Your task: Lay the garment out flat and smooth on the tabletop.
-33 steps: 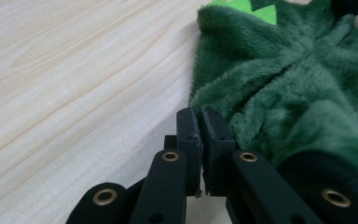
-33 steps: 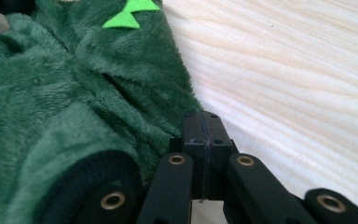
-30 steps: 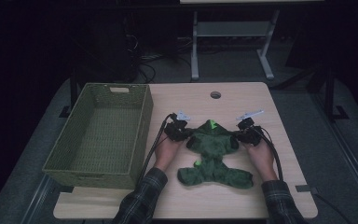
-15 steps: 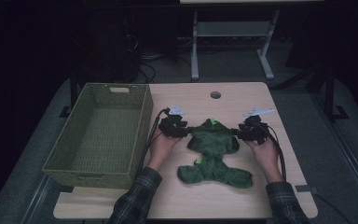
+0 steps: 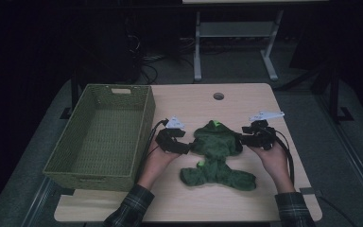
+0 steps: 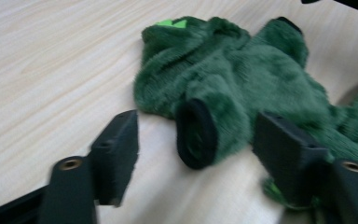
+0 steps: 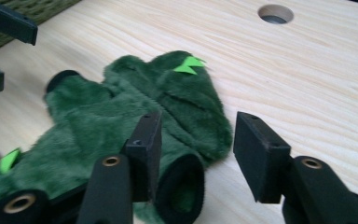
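Observation:
A dark green furry garment (image 5: 216, 146) with bright green spikes lies flat on the wooden table, hood towards the far side. My left gripper (image 5: 185, 147) is at its left sleeve. In the left gripper view the left gripper (image 6: 196, 116) has jaws that have just been opening; they stand wide on either side of the black-lined cuff (image 6: 196, 135) without pressing it. My right gripper (image 5: 244, 138) is at the right sleeve. The right gripper (image 7: 199, 119) has also just opened, and the other cuff (image 7: 179, 191) lies loose on the table below its jaws.
A woven green basket (image 5: 144, 137) stands on the left part of the table, close to my left hand. A round cable hole (image 5: 218, 96) sits in the table's far middle. Bare wood (image 5: 264, 198) surrounds the garment in front and to the right.
Both grippers went from shut to open and let go of the sleeves. Both hands rose and moved away from the person, and the sleeves now lie spread out to the sides.

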`<state>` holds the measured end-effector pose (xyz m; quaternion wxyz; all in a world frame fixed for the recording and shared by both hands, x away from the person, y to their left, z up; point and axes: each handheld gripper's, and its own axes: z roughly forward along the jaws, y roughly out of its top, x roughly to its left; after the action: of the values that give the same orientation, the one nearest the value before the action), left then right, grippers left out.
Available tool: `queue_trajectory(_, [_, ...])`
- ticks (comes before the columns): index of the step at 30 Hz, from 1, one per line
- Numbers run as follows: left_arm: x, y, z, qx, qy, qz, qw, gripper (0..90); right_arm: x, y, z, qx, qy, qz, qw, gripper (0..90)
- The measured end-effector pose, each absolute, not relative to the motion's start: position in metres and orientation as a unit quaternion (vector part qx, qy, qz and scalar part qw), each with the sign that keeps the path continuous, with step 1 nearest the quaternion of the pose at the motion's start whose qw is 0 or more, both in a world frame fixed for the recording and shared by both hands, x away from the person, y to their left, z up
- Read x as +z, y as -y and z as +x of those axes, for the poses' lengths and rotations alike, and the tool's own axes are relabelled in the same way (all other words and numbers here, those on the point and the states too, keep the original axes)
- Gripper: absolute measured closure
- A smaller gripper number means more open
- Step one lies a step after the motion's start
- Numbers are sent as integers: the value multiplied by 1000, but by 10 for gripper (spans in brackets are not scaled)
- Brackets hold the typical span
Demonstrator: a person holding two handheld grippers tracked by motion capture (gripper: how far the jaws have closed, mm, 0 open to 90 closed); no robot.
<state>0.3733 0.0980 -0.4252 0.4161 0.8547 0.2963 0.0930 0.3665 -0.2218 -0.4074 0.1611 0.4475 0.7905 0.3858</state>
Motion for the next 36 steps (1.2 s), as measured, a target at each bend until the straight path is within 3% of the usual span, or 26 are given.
queue_trajectory(5, [-427, -102, 350, 90, -285, 858, 418, 179, -407, 218, 354, 404, -793, 424, 167, 586])
queue_trajectory(9, [-433, -107, 332, 88, -281, 861, 415, 134, -406, 216, 348, 408, -799, 418, 144, 620])
queue_trajectory(19, [-447, -120, 288, 98, -272, 860, 421, 125, -408, 197, 330, 402, -822, 383, 125, 692])
queue_trajectory(30, [-460, -131, 254, 98, -265, 866, 413, 125, -408, 177, 321, 434, -825, 354, 77, 881])
queue_trajectory(36, [-470, -132, 247, 96, -256, 882, 384, 125, -406, 161, 315, 436, -833, 337, 48, 896])
